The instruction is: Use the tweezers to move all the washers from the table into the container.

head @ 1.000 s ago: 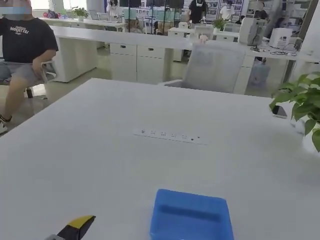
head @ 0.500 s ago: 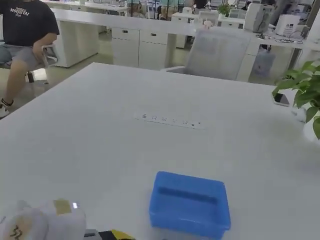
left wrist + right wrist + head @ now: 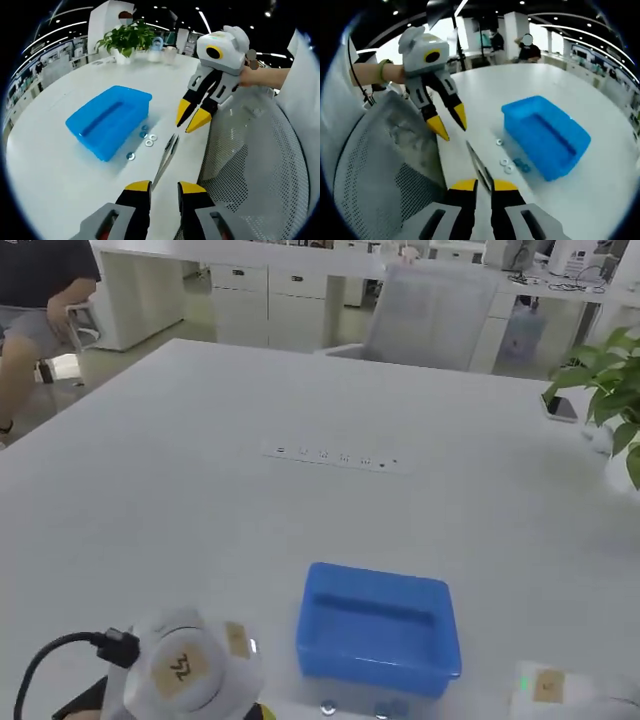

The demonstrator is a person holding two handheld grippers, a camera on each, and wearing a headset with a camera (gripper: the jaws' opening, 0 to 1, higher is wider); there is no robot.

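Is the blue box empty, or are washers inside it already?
Empty, it seems: the blue plastic container looks bare inside, and the small metal washers lie on the white table beside it.

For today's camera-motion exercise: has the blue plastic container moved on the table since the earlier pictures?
No. The blue plastic container keeps its place below the white socket strip; the camera tilted.

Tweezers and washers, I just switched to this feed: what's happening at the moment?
A person holds a tool in each hand over the near edge of the table. The left tool and the right tool are both open and empty. The tweezers lie on the table in front of them, not yet picked up. A few washers lie on the table beside the blue container; none can be seen inside it.
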